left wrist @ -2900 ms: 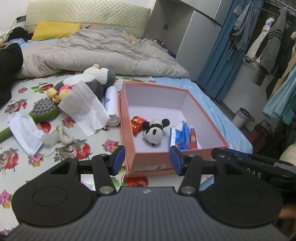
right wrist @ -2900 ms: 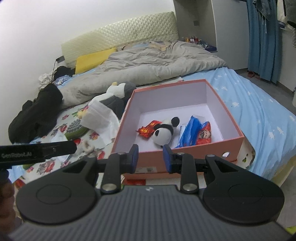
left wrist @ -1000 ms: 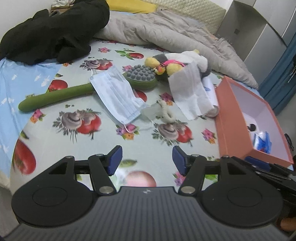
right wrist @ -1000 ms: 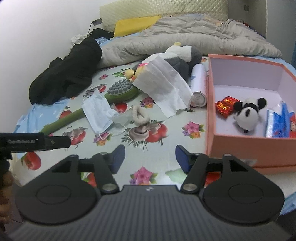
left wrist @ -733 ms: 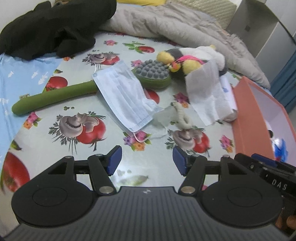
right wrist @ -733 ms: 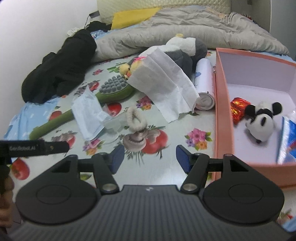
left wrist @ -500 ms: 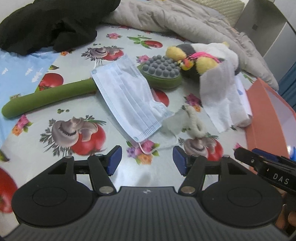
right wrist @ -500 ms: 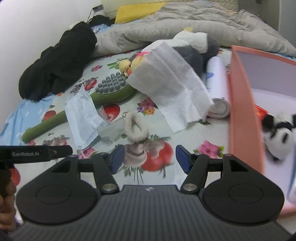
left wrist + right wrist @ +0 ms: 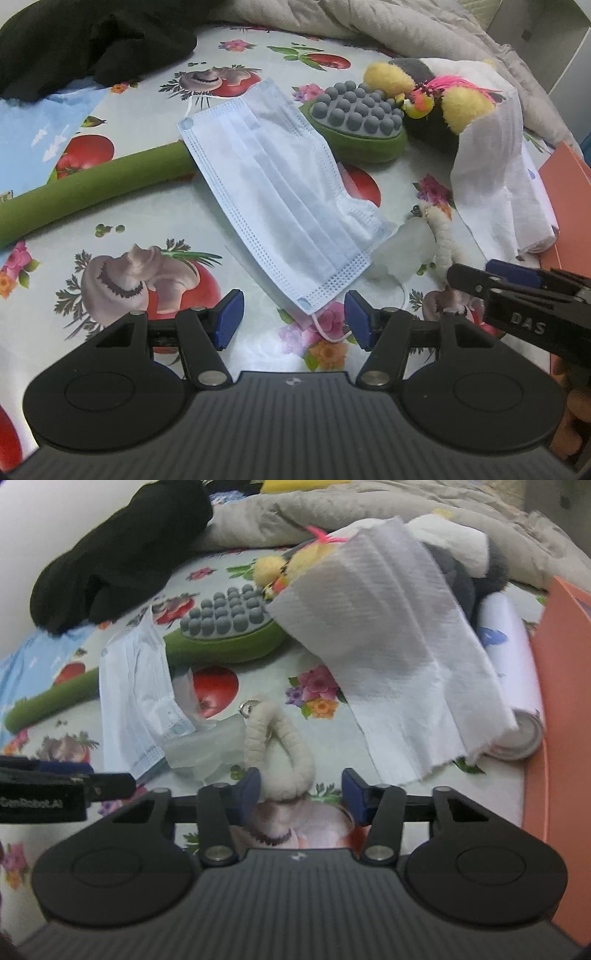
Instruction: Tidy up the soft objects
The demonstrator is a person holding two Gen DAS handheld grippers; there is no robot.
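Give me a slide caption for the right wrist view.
Right gripper closing around a fluffy white loop keychain on the fruit-print bedsheet.

A pale-blue pleated face mask (image 9: 280,206) lies on a white cloth printed with red tomatoes and mushrooms (image 9: 155,236), beside a green foam massager with grey knobs (image 9: 354,122).

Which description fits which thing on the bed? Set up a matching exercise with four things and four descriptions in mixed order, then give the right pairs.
Things:
1. face mask
2. fuzzy cream loop
3. massage brush
4. white tissue

Descriptions:
A. green, with grey knobs on its head
B. draped over a plush toy
C. lies across the brush's green handle
D. its near end sits between the open right gripper's blue pads

Pairs: 1-C, 2-D, 3-A, 4-B
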